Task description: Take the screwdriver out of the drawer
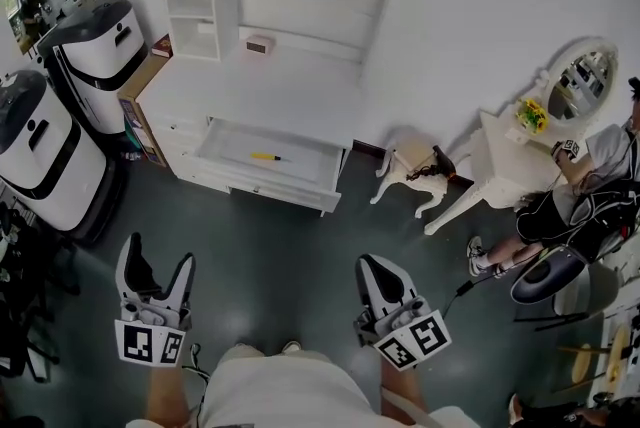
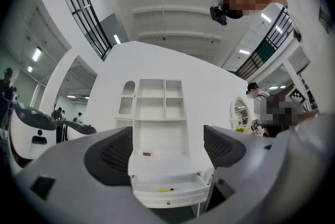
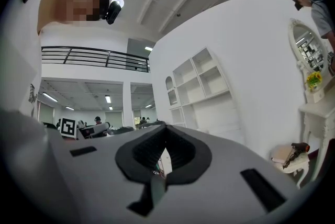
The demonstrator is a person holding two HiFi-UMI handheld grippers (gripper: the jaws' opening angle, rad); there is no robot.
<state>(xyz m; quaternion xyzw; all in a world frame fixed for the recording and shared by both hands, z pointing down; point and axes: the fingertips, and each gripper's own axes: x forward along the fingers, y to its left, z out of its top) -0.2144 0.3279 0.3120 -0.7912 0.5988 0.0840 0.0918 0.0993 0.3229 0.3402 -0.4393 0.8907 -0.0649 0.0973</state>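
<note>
Left hand-held gripper (image 1: 160, 254) is open and empty, right hand-held gripper (image 1: 370, 263) closed on nothing; both are well apart from the open drawer (image 1: 280, 188). Best bring the left in, jaws straddling the yellow screwdriver (image 1: 266, 157) crosswise.

Camera setup: head view looks steeply down; both gripper views look roughly level.
All three share the distant white wooden hutch desk (image 1: 260, 86): 11 o'clock overhead, 6 o'clock left, 2 o'clock right.

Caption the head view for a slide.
Left gripper open, right gripper shut, before a white desk whose open drawer holds a yellow screwdriver.
</note>
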